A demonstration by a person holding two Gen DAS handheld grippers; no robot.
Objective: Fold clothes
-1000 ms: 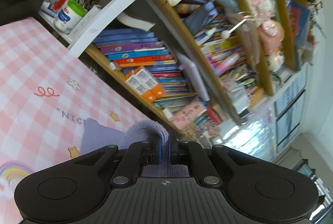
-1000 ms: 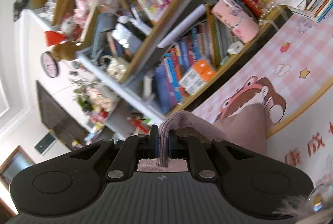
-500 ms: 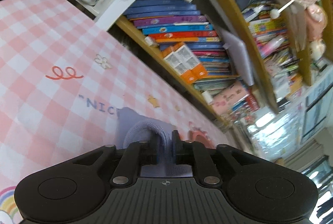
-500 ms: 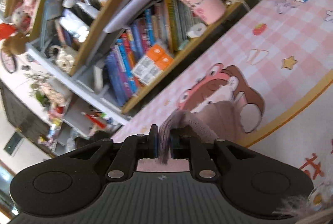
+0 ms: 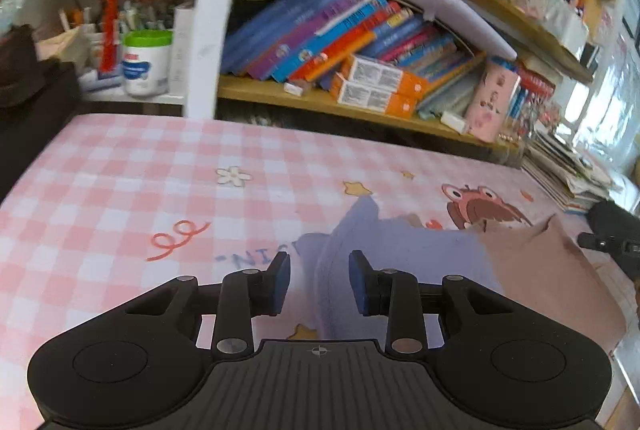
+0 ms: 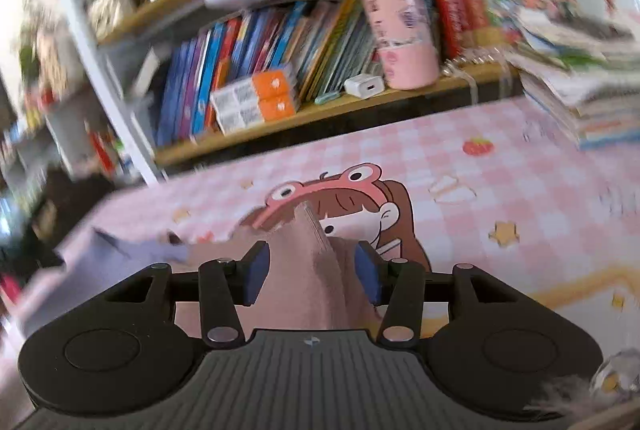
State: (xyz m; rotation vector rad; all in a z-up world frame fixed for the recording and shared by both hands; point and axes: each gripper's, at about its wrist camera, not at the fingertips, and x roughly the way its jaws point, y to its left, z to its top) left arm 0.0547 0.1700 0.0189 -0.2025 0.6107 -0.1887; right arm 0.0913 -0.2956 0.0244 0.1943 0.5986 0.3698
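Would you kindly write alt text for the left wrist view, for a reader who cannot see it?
The open left gripper hovers over a lilac-and-pink cloth lying on a pink checked table cover, its blue-padded fingers apart, with a raised fold of the lilac part between them. Behind stands a shelf of leaning books.

The right tool (image 6: 312, 276) stands spread wide, a ridge of pink cloth (image 6: 316, 262) between its fingers, on the checked table (image 6: 500, 174).

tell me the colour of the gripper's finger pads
Blue pads, clearest in the left wrist view.
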